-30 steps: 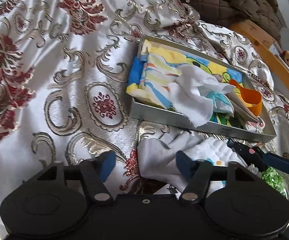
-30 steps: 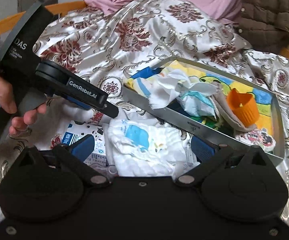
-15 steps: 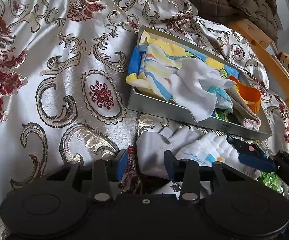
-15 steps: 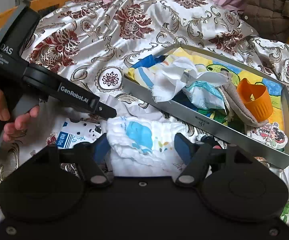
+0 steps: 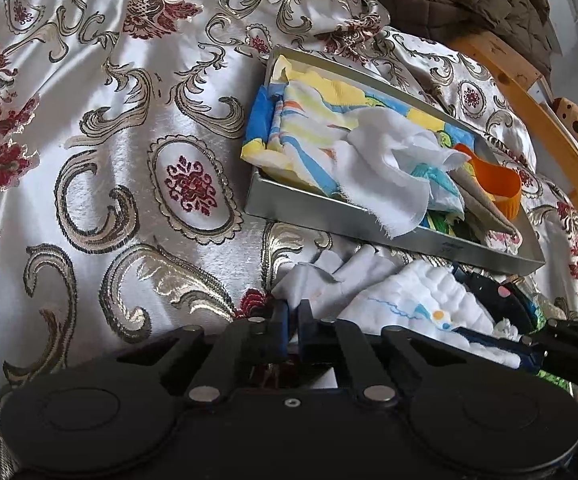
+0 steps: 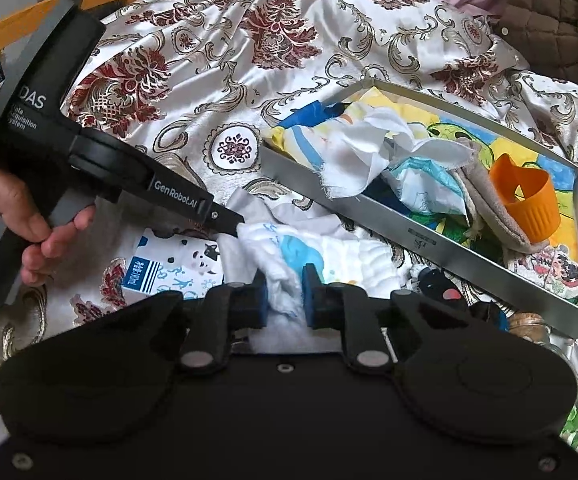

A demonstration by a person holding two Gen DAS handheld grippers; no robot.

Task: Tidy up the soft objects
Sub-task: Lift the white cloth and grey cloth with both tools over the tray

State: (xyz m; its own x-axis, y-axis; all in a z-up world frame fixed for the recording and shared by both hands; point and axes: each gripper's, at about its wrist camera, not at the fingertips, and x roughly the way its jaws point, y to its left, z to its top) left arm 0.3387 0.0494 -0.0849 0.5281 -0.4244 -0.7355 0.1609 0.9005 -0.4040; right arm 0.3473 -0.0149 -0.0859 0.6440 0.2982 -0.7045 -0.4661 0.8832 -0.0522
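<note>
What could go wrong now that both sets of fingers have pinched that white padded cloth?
The white padded cloth lies over other fabric, so the right gripper, which is closing on it, or the left gripper might drag extra pieces along. Lifted, it could snag the metal tray, where another white rag already overhangs the rim.

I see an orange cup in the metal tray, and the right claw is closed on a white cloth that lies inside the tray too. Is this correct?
Not quite. The orange cup is in the tray, but the white cloth that the right claw is closing on lies outside it, on the bedspread in front of the tray's near wall. The right wrist view shows this.
</note>
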